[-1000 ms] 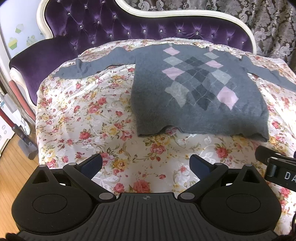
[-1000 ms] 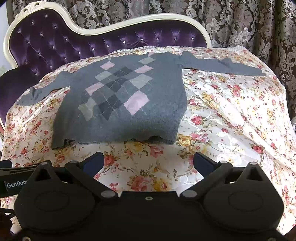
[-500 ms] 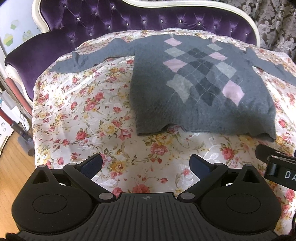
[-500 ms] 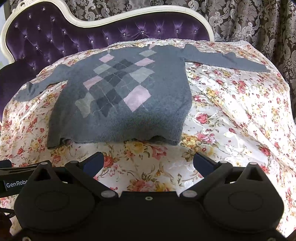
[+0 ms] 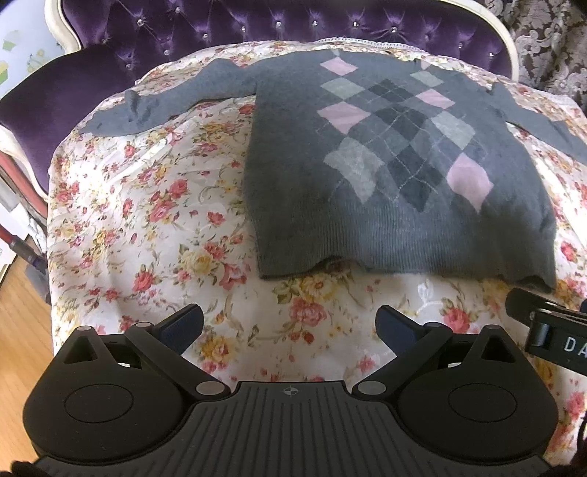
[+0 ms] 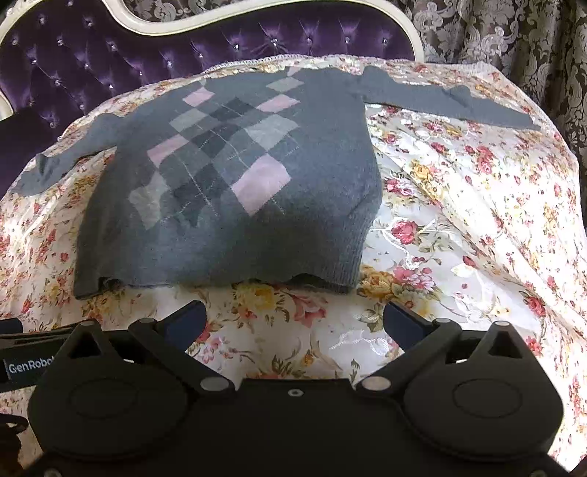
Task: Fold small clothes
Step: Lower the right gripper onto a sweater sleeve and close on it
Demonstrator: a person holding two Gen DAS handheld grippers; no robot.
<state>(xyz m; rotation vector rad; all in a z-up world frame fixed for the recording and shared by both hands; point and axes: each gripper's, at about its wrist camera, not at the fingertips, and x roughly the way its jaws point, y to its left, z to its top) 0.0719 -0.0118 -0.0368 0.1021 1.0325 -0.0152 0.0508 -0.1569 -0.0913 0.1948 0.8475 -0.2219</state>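
- Left wrist view: the left tool [image 5: 290,326] hangs with its jaws spread wide and nothing between them, over the floral bedspread [image 5: 146,205] just short of the hem. The grey argyle sweater [image 5: 396,172] lies face up and flat, both sleeves stretched outward; its left sleeve [image 5: 165,102] reaches toward the purple tufted sofa back [image 5: 256,25]. Compared with 1 second ago the sweater fills more of this view and its hem sits nearer the fingertips, so the tool has closed in. I judge this an approach: no fold has begun.
- Right wrist view: the right tool [image 6: 293,323] is likewise spread and empty, near the hem, not touching it. The right sleeve [image 6: 447,101] lies out over the bedspread. The sweater looms larger here too.
- Containers: none shows in either view; no basket or bin awaits the folded piece.
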